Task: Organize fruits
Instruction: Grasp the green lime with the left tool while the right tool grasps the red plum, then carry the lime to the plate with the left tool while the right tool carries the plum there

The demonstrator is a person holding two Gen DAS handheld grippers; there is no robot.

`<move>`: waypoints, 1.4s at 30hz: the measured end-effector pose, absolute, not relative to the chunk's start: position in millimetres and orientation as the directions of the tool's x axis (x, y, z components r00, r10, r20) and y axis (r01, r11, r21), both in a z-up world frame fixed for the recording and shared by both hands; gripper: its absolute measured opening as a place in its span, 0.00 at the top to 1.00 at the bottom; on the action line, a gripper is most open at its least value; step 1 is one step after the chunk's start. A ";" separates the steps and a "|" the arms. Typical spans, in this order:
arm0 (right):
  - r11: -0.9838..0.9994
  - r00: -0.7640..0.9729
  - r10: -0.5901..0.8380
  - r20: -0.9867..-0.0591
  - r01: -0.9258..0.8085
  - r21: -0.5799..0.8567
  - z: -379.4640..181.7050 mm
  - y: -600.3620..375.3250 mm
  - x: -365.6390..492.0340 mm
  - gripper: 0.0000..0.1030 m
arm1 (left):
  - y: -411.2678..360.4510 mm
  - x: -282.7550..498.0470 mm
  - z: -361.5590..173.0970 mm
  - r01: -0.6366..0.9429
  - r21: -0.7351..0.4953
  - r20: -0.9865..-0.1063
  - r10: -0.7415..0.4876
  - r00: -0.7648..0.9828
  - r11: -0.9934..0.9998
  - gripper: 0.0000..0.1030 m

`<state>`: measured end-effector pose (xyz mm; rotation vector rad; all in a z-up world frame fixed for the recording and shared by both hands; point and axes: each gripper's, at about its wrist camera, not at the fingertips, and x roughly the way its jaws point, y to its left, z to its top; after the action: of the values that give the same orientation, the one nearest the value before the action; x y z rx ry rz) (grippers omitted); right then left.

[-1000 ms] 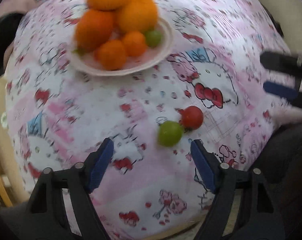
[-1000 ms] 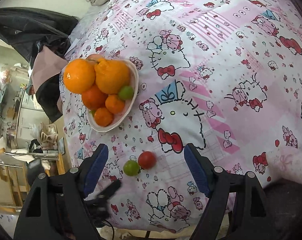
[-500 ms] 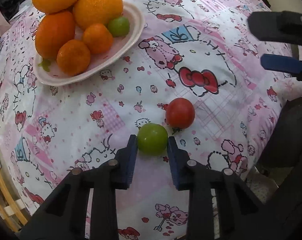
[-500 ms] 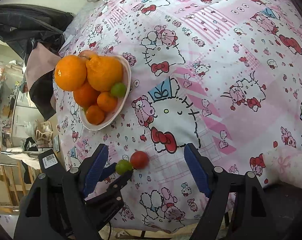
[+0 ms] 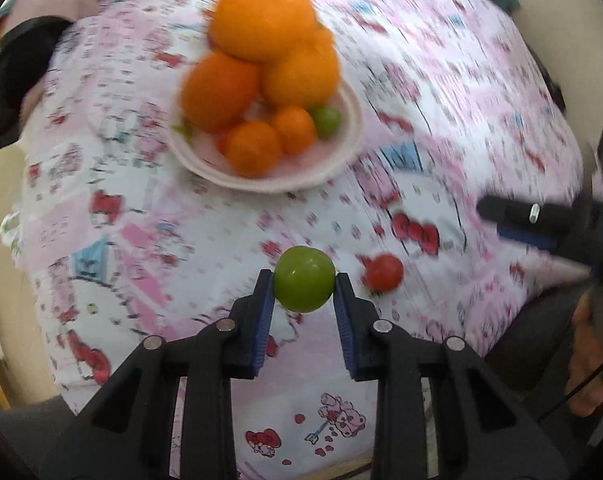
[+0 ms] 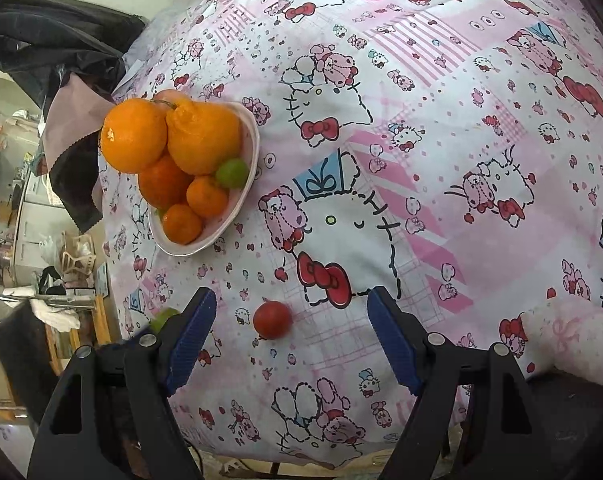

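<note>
- Green fruit [image 5: 304, 278] is clamped between the blue pads of the left claw [image 5: 303, 286], which is closed tight on its two sides; the fruit is seen above the patterned cloth [image 5: 149, 216], though the blur hides whether it is lifted clear of it.
- Just to its right, a red fruit [image 5: 385, 273] is left lying on the cloth, apart from the claw.
- Farther back, a pale plate [image 5: 353, 136] is piled with oranges [image 5: 261, 16], smaller ones at the front and a second green fruit [image 5: 327, 121] tucked against the right-hand rim.
- Between the held fruit and the plate's near rim, a stretch of bare cloth is seen.
- From the right wrist, the right claw [image 6: 291, 332] is seen with its jaws spread wide and nothing gripped; the red fruit [image 6: 273, 319] lies on the cloth between them, untouched.
- The cloth's near edge is seen just below both claws, and its left edge close behind the plate [image 6: 253, 152].
- To the right of the red fruit, a wide run of open cloth [image 6: 461, 140] is shown.
- Cartoon cats, bears and red bows are printed all over; no readable writing is made out.
</note>
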<state>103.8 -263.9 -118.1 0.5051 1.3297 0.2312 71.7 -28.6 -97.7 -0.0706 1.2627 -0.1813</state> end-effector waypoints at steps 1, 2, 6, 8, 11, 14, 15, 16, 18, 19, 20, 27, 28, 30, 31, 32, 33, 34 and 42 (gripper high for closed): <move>0.871 0.232 0.440 -0.867 0.123 0.475 -119.5 -262.9 104.4 0.22 | -24.6 75.0 -94.7 0.074 -0.149 -0.938 -0.165 0.306 0.986 0.75; 0.872 0.228 0.440 -0.869 0.122 0.473 -120.7 -261.9 104.9 0.22 | -19.1 78.4 -93.7 0.049 -0.145 -0.934 -0.153 0.322 0.988 0.75; 0.887 0.186 0.426 -0.886 0.105 0.449 -130.1 -252.2 107.7 0.22 | -0.6 79.5 -86.6 -0.030 -0.143 -0.924 -0.123 0.363 0.989 0.75; 0.907 0.138 0.405 -0.904 0.061 0.416 -138.4 -239.3 109.9 0.22 | 4.3 81.3 -84.2 -0.047 -0.156 -0.921 -0.128 0.368 0.987 0.75; 0.928 0.085 0.373 -0.924 -0.020 0.372 -148.8 -218.1 111.5 0.29 | 7.7 83.3 -83.3 -0.058 -0.162 -0.920 -0.129 0.370 0.985 0.75; 0.942 0.051 0.323 -0.945 -0.112 0.315 -157.5 -194.1 110.7 0.37 | 6.6 82.9 -83.4 -0.057 -0.164 -0.921 -0.132 0.367 0.985 0.75; 0.943 0.045 0.313 -0.949 -0.134 0.305 -160.2 -187.8 109.9 0.38 | 4.8 83.4 -84.0 -0.055 -0.162 -0.921 -0.131 0.366 0.985 0.75; 0.944 0.041 0.297 -0.954 -0.162 0.287 -163.3 -180.0 109.4 0.41 | 3.2 83.3 -84.2 -0.053 -0.161 -0.921 -0.131 0.366 0.986 0.75; 0.945 0.035 0.273 -0.961 -0.196 0.261 -167.9 -170.6 109.1 0.43 | 3.0 82.5 -84.2 -0.049 -0.160 -0.922 -0.132 0.364 0.986 0.75; 0.946 0.027 0.256 -0.966 -0.214 0.245 -172.3 -165.1 108.7 0.44 | 2.4 82.8 -84.4 -0.048 -0.158 -0.922 -0.130 0.363 0.986 0.75; 0.947 0.023 0.242 -0.970 -0.224 0.231 -175.6 -162.1 108.1 0.46 | 2.6 82.7 -84.4 -0.048 -0.157 -0.922 -0.129 0.364 0.986 0.75; 0.946 0.047 0.194 -0.980 -0.273 0.174 -177.8 -155.6 105.4 0.62 | 2.6 84.6 -86.9 -0.051 -0.160 -0.924 -0.131 0.359 0.986 0.75; 0.945 0.058 0.201 -0.978 -0.274 0.179 -174.8 -156.8 104.9 0.62 | 2.7 84.5 -86.9 -0.050 -0.159 -0.924 -0.131 0.359 0.986 0.75; 0.944 0.069 0.223 -0.972 -0.264 0.198 -169.5 -158.8 105.0 0.62 | 1.8 85.3 -87.2 -0.048 -0.158 -0.924 -0.130 0.360 0.986 0.75; 0.944 0.076 0.235 -0.969 -0.254 0.209 -166.5 -162.1 105.0 0.62 | 1.2 85.6 -87.4 -0.047 -0.157 -0.923 -0.129 0.362 0.987 0.75; 0.945 0.083 0.242 -0.967 -0.248 0.215 -164.5 -164.0 105.2 0.62 | 0.9 85.9 -87.7 -0.046 -0.155 -0.923 -0.128 0.363 0.987 0.75; 0.945 0.089 0.250 -0.964 -0.241 0.222 -162.1 -167.1 105.4 0.62 | 0.6 86.4 -87.7 -0.044 -0.152 -0.923 -0.126 0.364 0.987 0.75; 0.944 0.097 0.260 -0.961 -0.234 0.232 -159.7 -169.1 105.7 0.62 | 0.1 86.7 -88.2 -0.043 -0.148 -0.923 -0.122 0.365 0.988 0.75; 0.930 0.177 0.340 -0.924 -0.211 0.302 -129.9 -180.9 103.5 0.62 | 3.8 86.8 -91.5 -0.054 -0.126 -0.924 -0.098 0.371 0.991 0.75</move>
<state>103.5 -180.9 -129.9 0.1141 1.3376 0.3910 86.8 3.8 -91.5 -0.1435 1.1917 -0.0281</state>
